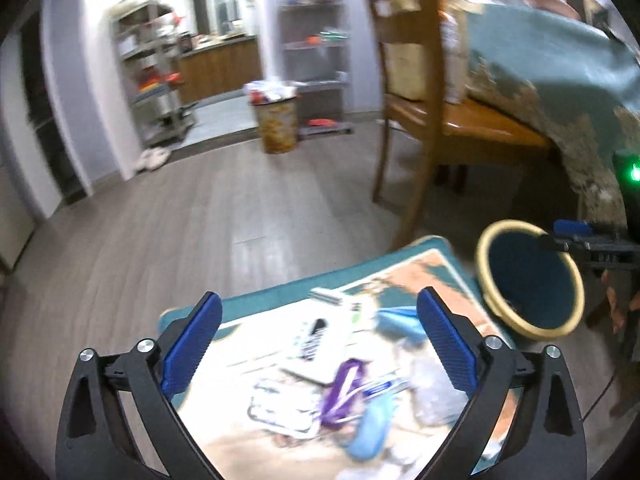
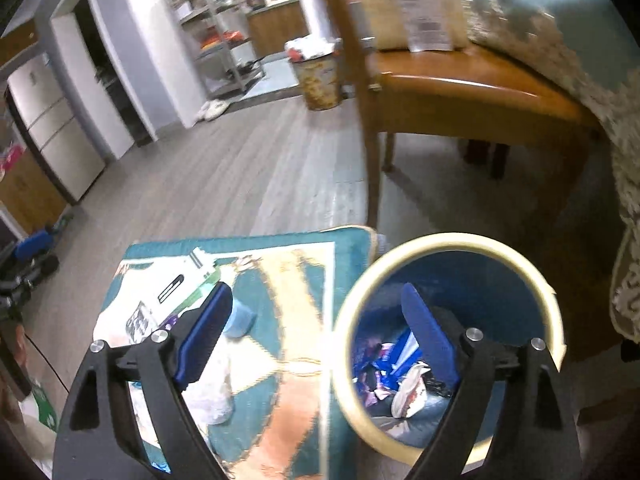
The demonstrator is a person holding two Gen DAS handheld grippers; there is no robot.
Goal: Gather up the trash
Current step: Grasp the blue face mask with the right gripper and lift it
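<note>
Nearest to us, our left gripper [image 1: 320, 334] hangs with its blue-padded fingers [image 1: 192, 344] spread wide apart and holding nothing, poised above a blurred heap of trash [image 1: 340, 376] on a teal-bordered rug [image 1: 256, 302]. In that heap we can make out a purple wrapper [image 1: 344, 392], a pale blue piece [image 1: 370, 428], a crumpled clear plastic wrapper [image 1: 432, 384] and a flat white carton [image 1: 320, 332]; the rest is too smeared to name. Our right gripper [image 2: 316, 312] is likewise spread open and empty, its left finger over the rug and its right finger [image 2: 428, 336] over the mouth of a blue bin [image 2: 532, 280] with a cream rim. The bin stands just beside the rug's right edge, and inside it we see a jumble of wrappers [image 2: 396, 376], blue, purple and white. From the left wrist view the same bin appears to the right of the rug, with our right gripper reaching in over its rim. Just beyond the rug and bin stands a wooden chair [image 2: 460, 92], with a bag and a box resting on its seat, and a table draped in a teal cloth [image 1: 552, 64] beside it. Farther across the grey wood floor [image 1: 224, 208] we see a patterned waste bin [image 1: 278, 120], heaped full, standing near metal shelving racks [image 1: 152, 68]. A pair of pale slippers [image 1: 152, 158] lies by the white wall, and a kitchen counter shows through the opening at the back.
</note>
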